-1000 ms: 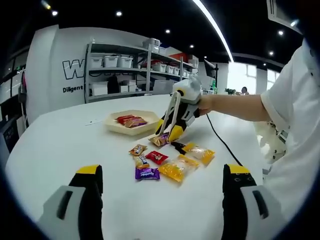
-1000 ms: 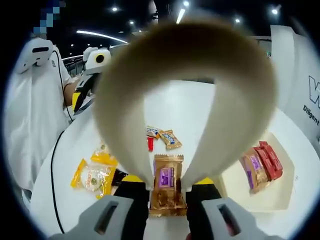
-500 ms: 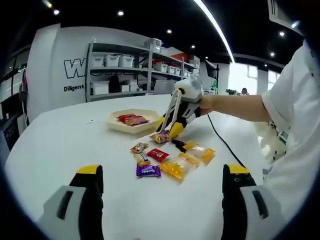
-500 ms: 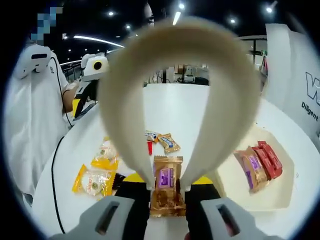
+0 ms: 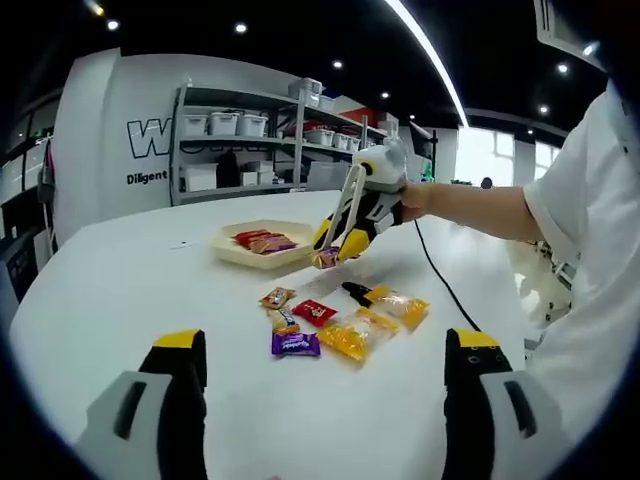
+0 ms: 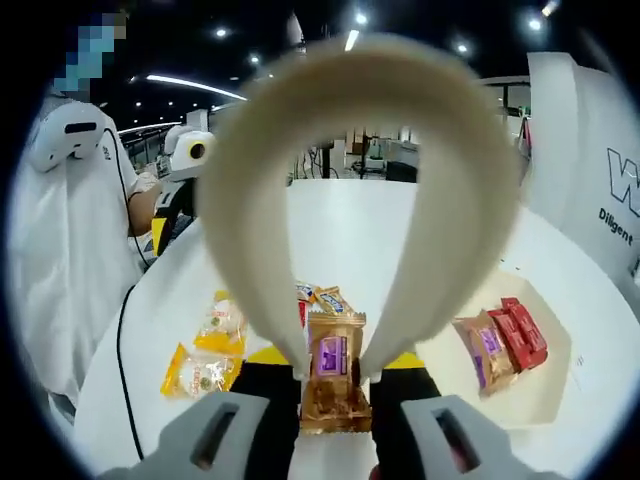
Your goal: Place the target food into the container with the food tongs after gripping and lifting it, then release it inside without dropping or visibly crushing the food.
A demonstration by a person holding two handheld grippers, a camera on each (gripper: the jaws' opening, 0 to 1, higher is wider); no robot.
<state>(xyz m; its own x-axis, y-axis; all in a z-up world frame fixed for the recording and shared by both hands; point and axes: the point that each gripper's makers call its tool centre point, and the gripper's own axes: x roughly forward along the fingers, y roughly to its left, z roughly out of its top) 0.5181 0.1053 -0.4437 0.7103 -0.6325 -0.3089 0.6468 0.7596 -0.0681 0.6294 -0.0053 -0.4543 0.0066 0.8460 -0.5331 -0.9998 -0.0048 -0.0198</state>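
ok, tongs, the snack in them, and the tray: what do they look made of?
Tongs: likely matte plastic or silicone, going by the uniform cream loop with no glare. Snack: glossy brown film wrapper with a purple label, crimped top edge and highlights. Tray: looks like pale matte plastic or pulp; it's smooth and unshiny, so I can't tell which.

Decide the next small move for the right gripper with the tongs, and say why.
Probably carry the brown snack packet sideways until it hangs over the tray. The tongs in the right gripper already pinch it above the table, but it sits just short of the tray's rim.
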